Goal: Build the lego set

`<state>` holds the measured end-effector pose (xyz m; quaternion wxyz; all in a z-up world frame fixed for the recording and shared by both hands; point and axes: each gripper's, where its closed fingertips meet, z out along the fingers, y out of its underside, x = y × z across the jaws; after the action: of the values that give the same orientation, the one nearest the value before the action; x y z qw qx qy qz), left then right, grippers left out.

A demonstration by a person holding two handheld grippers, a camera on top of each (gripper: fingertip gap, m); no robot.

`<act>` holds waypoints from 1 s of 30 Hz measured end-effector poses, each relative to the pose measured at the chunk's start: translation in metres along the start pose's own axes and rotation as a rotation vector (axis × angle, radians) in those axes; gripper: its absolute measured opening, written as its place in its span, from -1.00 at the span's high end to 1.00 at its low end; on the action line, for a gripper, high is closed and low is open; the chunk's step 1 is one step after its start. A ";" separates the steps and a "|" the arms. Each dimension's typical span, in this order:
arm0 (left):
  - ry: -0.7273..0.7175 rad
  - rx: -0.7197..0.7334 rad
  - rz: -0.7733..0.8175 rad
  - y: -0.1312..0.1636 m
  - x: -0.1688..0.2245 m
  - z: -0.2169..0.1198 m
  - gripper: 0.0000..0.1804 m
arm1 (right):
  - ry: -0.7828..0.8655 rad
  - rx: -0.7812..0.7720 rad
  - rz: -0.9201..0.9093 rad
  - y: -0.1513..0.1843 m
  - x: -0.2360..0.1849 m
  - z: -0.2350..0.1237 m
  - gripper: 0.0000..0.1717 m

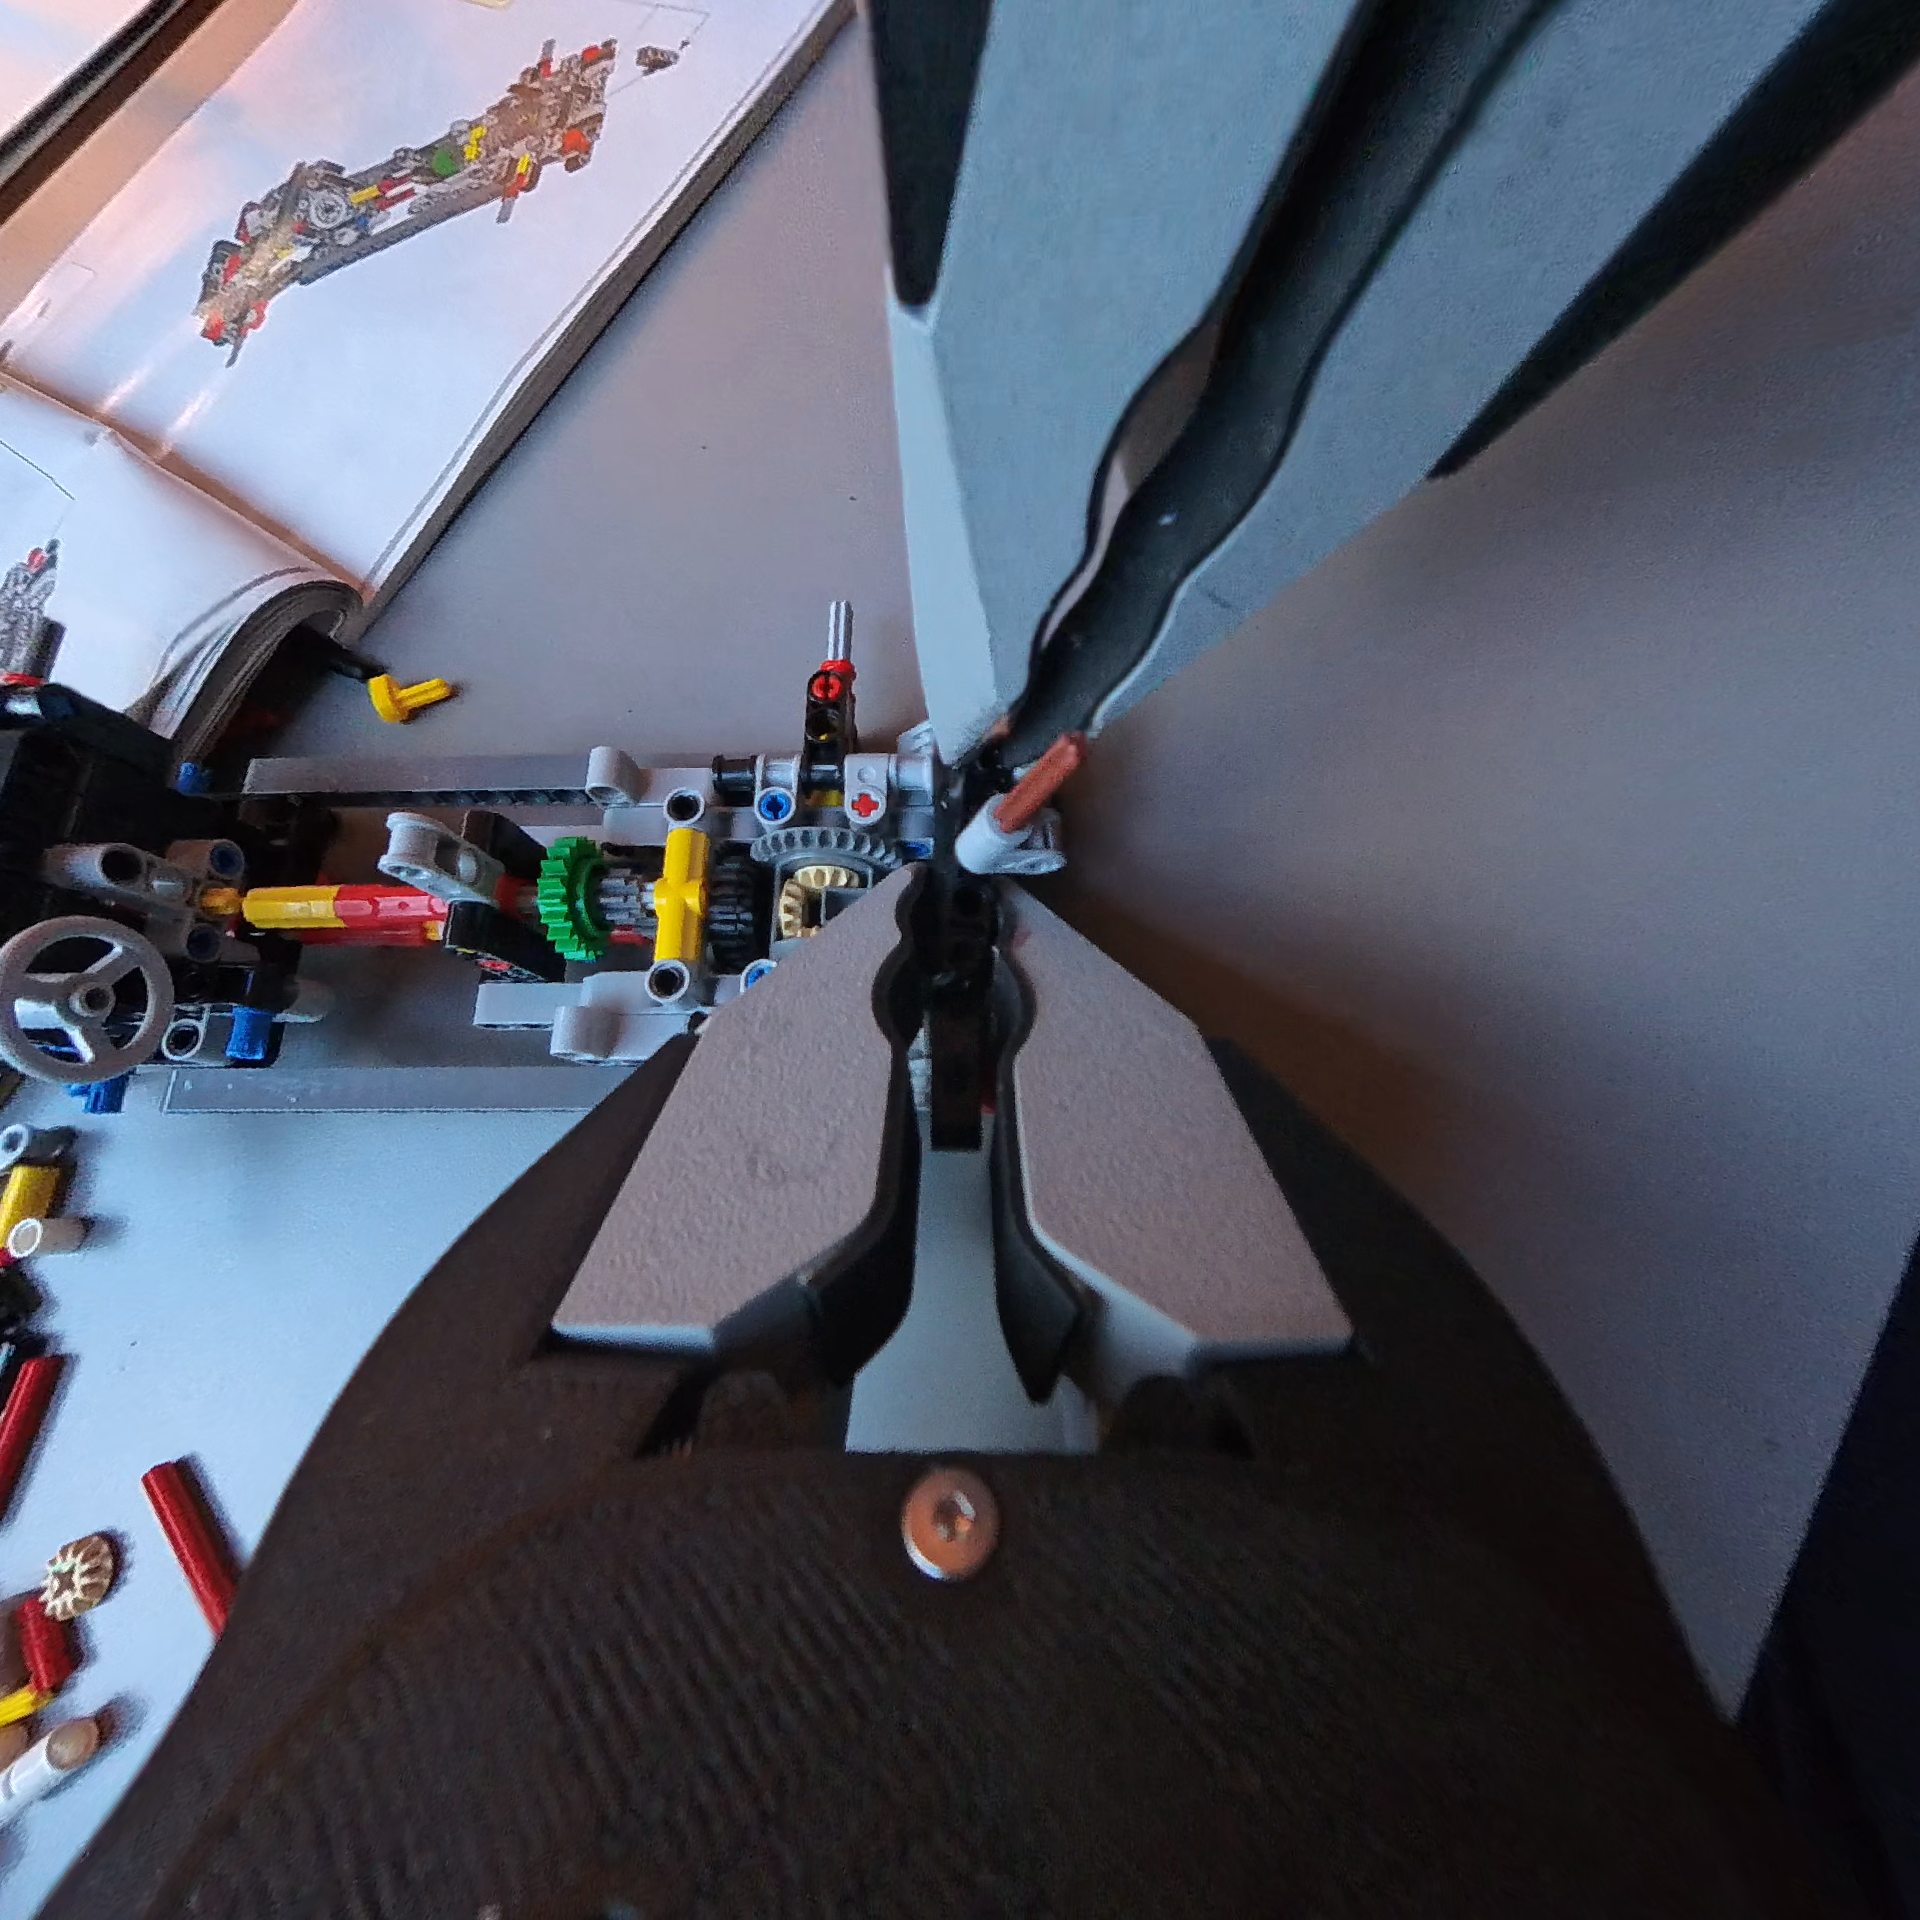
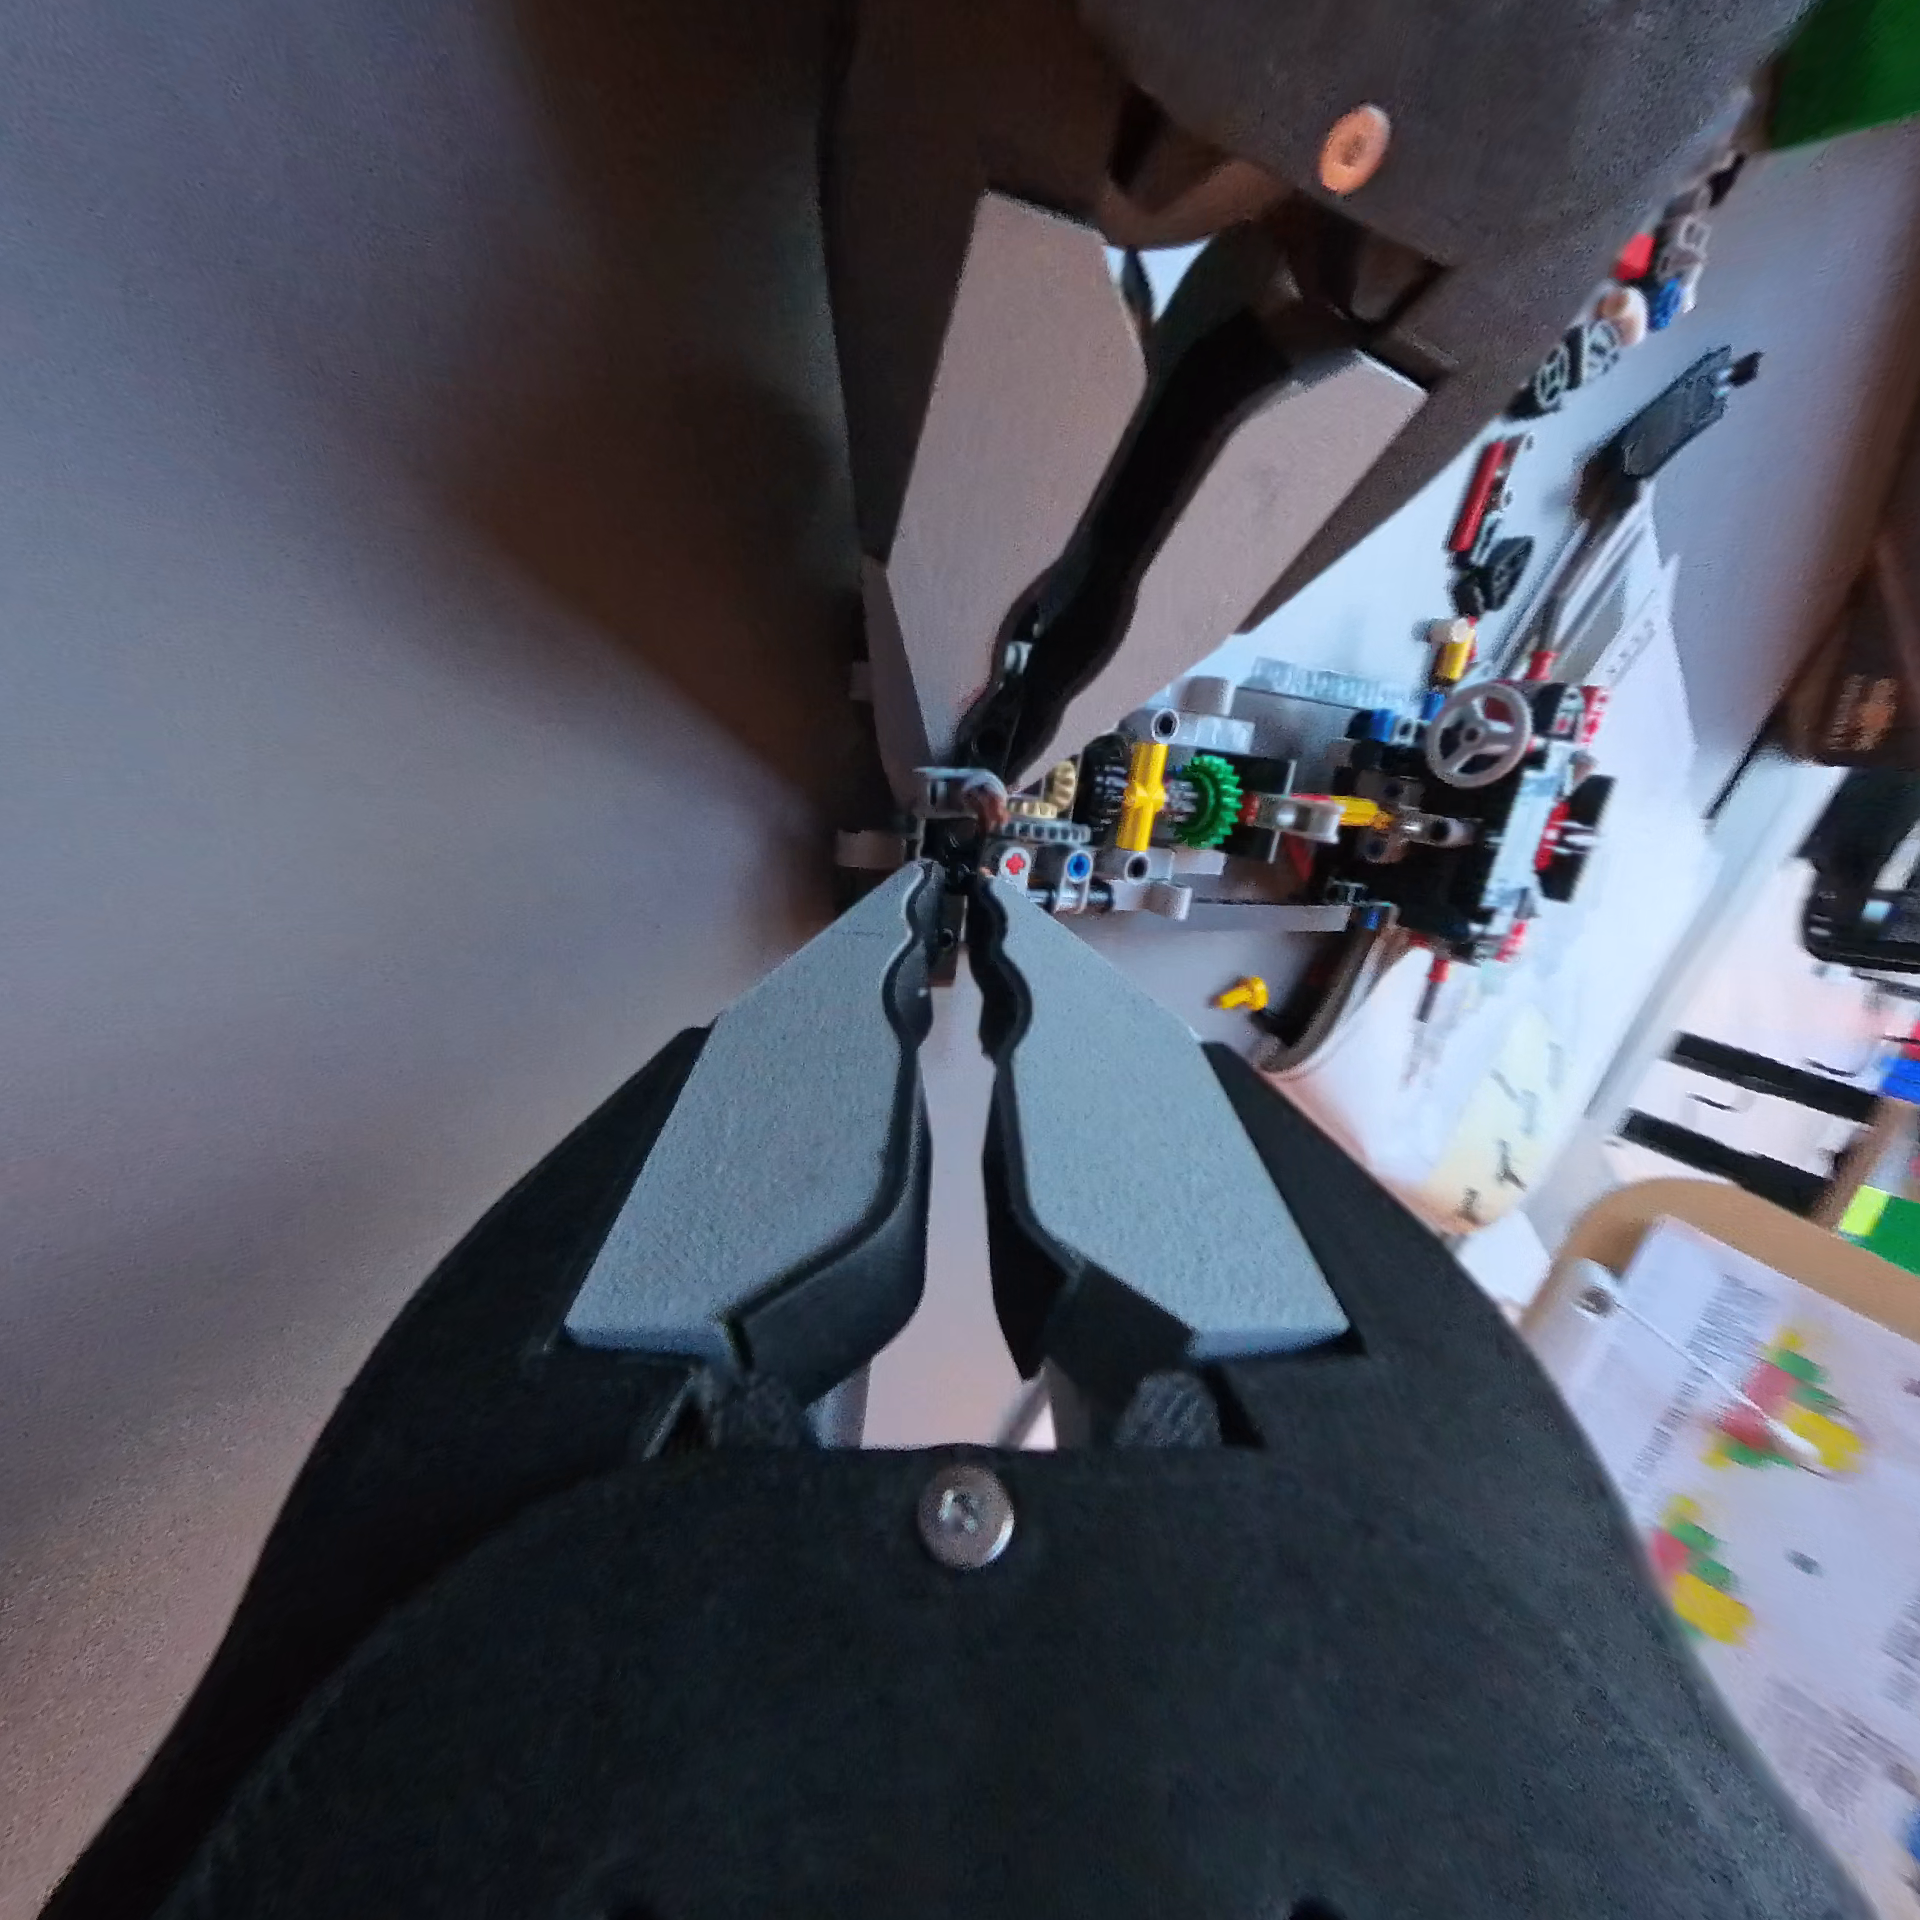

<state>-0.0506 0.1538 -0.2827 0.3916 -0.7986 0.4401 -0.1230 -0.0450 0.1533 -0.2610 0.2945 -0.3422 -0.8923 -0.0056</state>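
- At the grey desk's (image 1: 665, 540) near end, left gripper (image 1: 951, 935) and right gripper (image 2: 951, 914) both clamp one black plastic beam (image 1: 954, 1039) on a multicoloured brick chassis (image 1: 644, 883).
- Beam's long axis runs between the opposed grippers, tips nearly touching.

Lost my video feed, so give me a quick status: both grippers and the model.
Left gripper shut on black beam at end of grey toy-brick chassis model. Right gripper shut on the same beam's other end. Brown axle beside both tips.
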 end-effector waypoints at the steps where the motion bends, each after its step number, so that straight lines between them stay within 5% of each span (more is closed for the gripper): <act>1: -0.007 -0.001 0.007 0.000 0.000 0.000 0.92 | 0.022 -0.031 -0.026 0.001 0.000 0.000 0.98; 7: -0.026 0.004 0.003 0.000 -0.005 0.001 0.93 | -0.074 -0.021 0.053 0.002 0.004 0.002 0.98; 20: -0.016 0.008 -0.001 0.001 -0.005 0.000 0.92 | -0.391 0.335 0.285 -0.002 0.006 0.002 0.97; 26: -0.011 0.010 0.000 0.001 -0.005 0.000 0.92 | -0.224 -0.088 -0.077 0.003 0.005 0.001 0.98; 30: -0.009 0.009 -0.031 0.001 -0.006 0.000 0.92 | -0.250 -0.116 -0.050 0.004 0.007 0.002 0.98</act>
<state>-0.0551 0.1586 -0.2825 0.3953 -0.8040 0.4255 -0.1276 -0.0478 0.1616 -0.2599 0.1605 -0.3345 -0.9284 -0.0219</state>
